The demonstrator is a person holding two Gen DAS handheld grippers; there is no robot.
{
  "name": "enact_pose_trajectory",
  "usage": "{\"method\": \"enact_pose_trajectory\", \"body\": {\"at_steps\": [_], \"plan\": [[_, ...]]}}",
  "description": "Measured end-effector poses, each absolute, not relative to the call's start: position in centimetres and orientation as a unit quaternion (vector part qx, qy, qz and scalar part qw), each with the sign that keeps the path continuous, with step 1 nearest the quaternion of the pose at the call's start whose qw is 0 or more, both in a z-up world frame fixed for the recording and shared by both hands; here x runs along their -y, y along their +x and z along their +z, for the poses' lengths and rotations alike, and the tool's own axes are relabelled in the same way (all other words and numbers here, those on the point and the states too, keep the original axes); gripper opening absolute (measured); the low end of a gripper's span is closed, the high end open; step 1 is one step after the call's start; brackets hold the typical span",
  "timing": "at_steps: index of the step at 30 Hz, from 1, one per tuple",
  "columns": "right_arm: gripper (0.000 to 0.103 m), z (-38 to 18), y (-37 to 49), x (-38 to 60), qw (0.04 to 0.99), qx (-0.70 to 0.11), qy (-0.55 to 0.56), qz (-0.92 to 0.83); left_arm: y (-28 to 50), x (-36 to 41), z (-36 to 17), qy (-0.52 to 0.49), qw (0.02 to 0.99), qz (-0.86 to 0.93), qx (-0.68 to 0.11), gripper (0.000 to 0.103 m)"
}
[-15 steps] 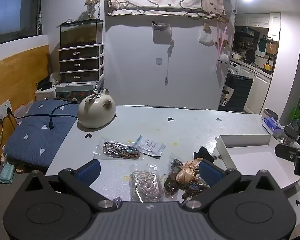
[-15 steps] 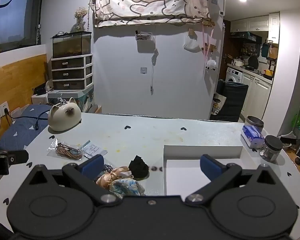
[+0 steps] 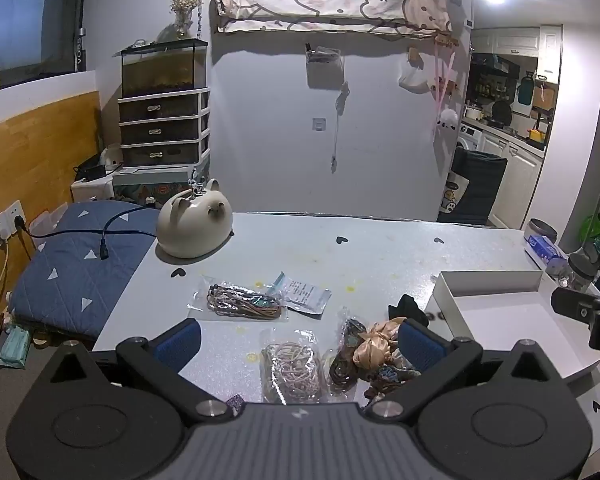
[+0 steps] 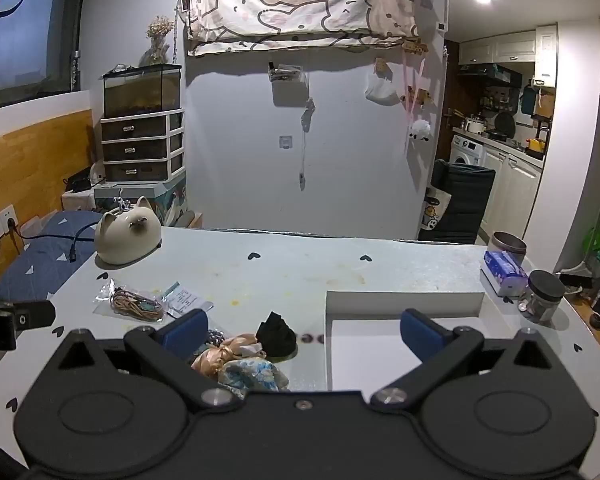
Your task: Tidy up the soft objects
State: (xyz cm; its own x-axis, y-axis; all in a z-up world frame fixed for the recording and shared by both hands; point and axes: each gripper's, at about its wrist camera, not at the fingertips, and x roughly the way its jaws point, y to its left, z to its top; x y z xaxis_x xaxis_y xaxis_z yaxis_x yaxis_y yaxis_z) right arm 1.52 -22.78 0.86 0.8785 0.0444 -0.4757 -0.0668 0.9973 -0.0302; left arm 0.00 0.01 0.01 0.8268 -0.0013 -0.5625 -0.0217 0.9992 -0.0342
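Observation:
A heap of hair scrunchies lies near the table's front edge: a peach satin scrunchie (image 3: 370, 346) (image 4: 224, 354), a blue floral scrunchie (image 4: 252, 374) and a black scrunchie (image 3: 408, 306) (image 4: 276, 334). Clear bags hold a pink hair-tie bundle (image 3: 292, 366) and mixed hair ties (image 3: 242, 302) (image 4: 138, 304). A white open box (image 3: 500, 312) (image 4: 404, 300) stands empty to the right. My left gripper (image 3: 298, 340) is open above the pink bag, holding nothing. My right gripper (image 4: 302, 330) is open over the gap between the heap and the box.
A cream cat-shaped pouch (image 3: 194, 224) (image 4: 126, 240) sits at the table's back left. A tissue pack (image 4: 504, 272), a metal tin (image 4: 508, 244) and a dark-lidded jar (image 4: 544, 294) stand at the right edge. A small printed packet (image 3: 304, 294) lies beside the hair-tie bag.

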Motion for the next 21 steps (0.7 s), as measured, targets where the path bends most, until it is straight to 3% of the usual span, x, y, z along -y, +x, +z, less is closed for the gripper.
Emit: {"method": "enact_pose_trajectory", "body": {"at_steps": [21], "plan": [[0.103,0.98,1.23,22.74,0.97,-0.242,-0.022,0.029,-0.53,0.01,0.94,-0.021,0.956,0.008,-0.292,0.103]]}}
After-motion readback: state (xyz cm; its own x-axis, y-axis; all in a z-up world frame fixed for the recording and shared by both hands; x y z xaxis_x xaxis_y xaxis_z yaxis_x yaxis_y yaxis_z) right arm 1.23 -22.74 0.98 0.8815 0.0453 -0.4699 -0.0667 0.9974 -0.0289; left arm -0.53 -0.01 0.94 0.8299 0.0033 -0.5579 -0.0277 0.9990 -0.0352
